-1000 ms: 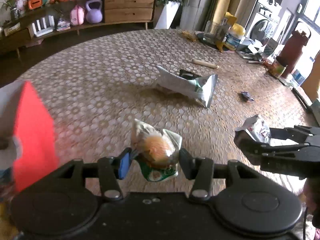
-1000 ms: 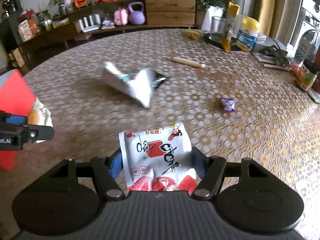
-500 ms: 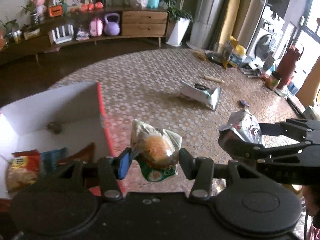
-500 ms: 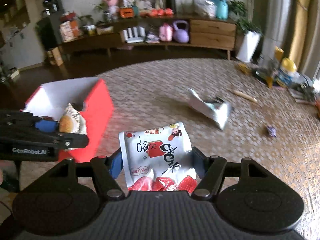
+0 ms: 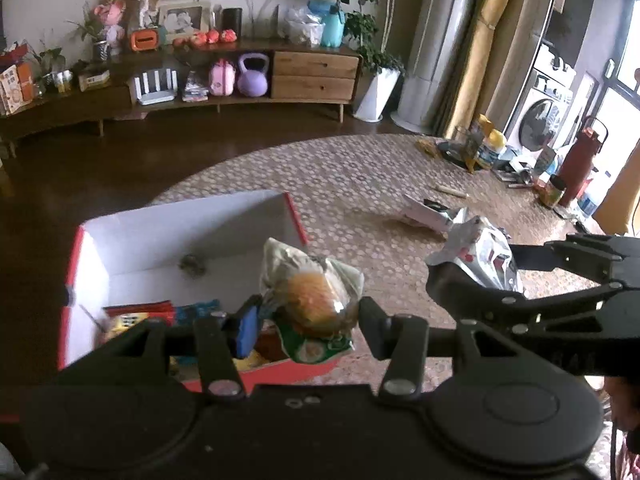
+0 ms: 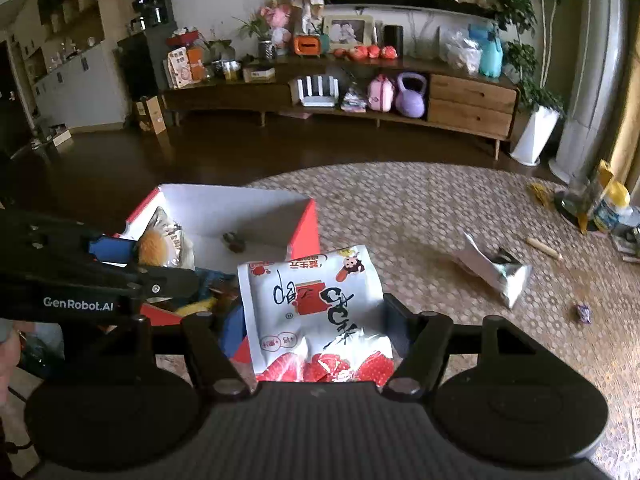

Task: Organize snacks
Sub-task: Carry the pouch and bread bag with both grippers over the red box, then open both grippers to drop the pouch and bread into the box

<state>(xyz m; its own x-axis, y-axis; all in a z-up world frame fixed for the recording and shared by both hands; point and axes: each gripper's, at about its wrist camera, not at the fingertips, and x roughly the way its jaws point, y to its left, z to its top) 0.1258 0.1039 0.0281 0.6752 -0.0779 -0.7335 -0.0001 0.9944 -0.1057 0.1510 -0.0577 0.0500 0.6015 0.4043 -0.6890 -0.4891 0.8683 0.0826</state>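
My left gripper is shut on a clear packet with a golden bun and holds it over the near right corner of the red box, which is white inside. The same packet shows in the right wrist view. My right gripper is shut on a white snack bag with red print, held just right of the box; that bag also shows in the left wrist view. Several snack packs lie in the box.
A silver-white bag lies on the patterned tablecloth to the right, with a small purple wrapped candy and a wooden stick beyond it. Bottles and clutter stand at the table's far right edge. A small dark item lies in the box.
Both grippers have risen and swung left with their snacks. The left one now hangs over the box, and the right one has come up beside it.
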